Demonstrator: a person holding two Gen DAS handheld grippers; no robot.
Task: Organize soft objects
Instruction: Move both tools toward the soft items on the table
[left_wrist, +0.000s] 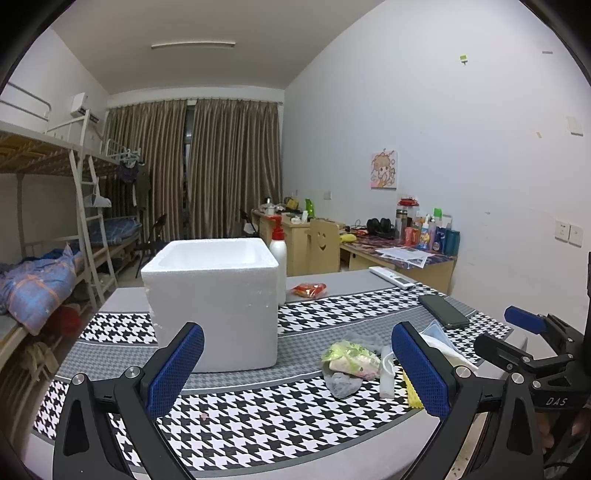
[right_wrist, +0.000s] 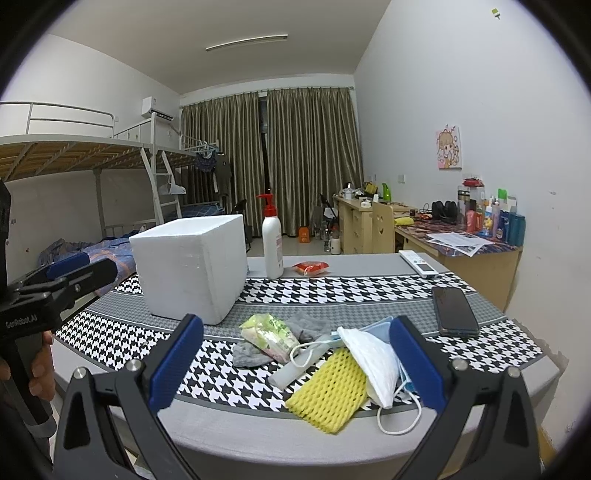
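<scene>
Both grippers hovered released, jaws wide, empty: left gripper, right gripper. Soft pile sat near table's front edge: yellow foam net, white mask, grey sock, green snack packet. Styrofoam box stood toward back-left; phone near right edge.

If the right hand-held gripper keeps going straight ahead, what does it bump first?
Probably the white face mask or the yellow foam net beside it, low between the open right hand-held gripper fingers; depth is uncertain.
</scene>
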